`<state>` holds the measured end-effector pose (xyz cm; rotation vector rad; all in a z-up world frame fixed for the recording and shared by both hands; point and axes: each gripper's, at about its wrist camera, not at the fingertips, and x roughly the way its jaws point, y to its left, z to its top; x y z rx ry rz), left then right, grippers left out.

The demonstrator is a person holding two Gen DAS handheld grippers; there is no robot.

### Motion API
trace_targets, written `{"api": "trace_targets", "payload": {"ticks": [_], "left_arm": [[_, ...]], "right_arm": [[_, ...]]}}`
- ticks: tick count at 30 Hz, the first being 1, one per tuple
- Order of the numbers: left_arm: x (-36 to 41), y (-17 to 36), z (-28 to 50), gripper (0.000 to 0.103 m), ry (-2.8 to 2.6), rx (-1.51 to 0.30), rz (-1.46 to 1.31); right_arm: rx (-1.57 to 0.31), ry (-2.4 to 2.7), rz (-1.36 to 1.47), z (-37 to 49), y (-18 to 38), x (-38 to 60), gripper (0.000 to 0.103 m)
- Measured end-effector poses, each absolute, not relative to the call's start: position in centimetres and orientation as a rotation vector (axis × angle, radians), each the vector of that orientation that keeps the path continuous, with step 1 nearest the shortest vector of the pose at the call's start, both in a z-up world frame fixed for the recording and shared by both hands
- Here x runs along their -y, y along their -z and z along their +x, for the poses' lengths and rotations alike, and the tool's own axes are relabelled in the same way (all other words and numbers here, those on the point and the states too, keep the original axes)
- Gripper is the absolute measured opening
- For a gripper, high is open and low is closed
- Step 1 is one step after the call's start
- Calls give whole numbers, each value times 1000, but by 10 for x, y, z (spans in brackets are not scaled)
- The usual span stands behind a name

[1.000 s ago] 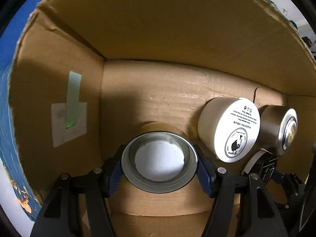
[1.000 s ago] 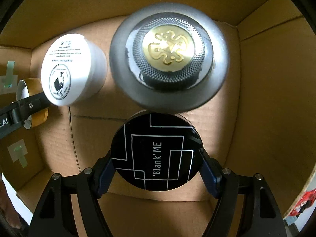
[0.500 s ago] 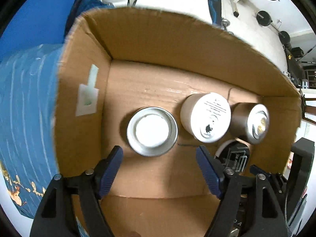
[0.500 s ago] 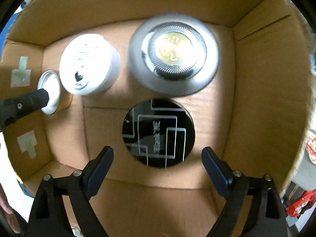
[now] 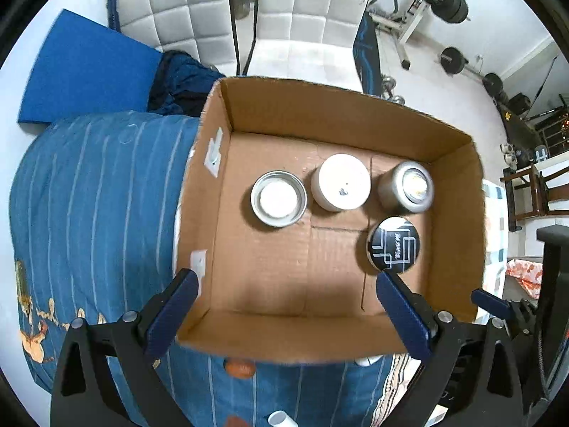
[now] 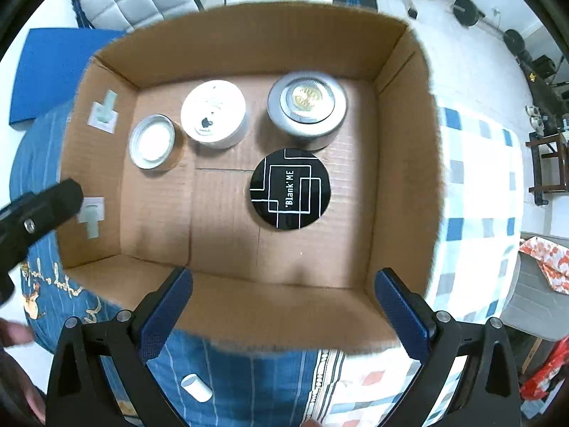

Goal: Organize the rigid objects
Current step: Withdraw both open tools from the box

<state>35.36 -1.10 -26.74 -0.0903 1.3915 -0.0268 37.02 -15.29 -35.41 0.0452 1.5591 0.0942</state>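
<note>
The left wrist view takes in the whole cardboard box (image 5: 341, 334) from above, along with a quilted white headboard (image 5: 199, 10) and gym weights (image 5: 451, 0) beyond its far wall. The right wrist view sits closer to the box (image 6: 249, 306), so print is legible there that is only a smear in the other view, and it shows the left tongs (image 6: 39, 210) edging in at the box's left wall.

Both pairs of tongs are spread wide and hold nothing. The left tongs (image 5: 284, 313) hang over the box's near wall, and the right tongs (image 6: 284, 306) do likewise; neither touches any item.

Four round containers stand on the box floor. Along the far wall, left to right: a silver tin (image 5: 278, 198) with a white centre, a white jar (image 5: 340, 182), and a grey jar (image 5: 405, 187) whose lid carries a gold emblem (image 6: 306, 96). Nearer the front wall, just before the grey jar, lies a black disc-shaped case (image 6: 290, 188) with white line patterns and the words 'Blank' ME. The white jar (image 6: 213, 114) bears a dark mark, too blurred to read.

The box rests on a bed with a blue striped cover (image 5: 89, 195).
</note>
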Motion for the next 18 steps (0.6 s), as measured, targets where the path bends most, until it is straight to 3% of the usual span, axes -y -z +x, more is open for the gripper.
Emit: {"api": "trace_targets", "payload": {"ticks": [18], "left_arm": [[11, 171, 226, 103, 5, -1103, -13]], "right_arm": [[-1286, -80, 62, 252, 238, 170, 103]]}}
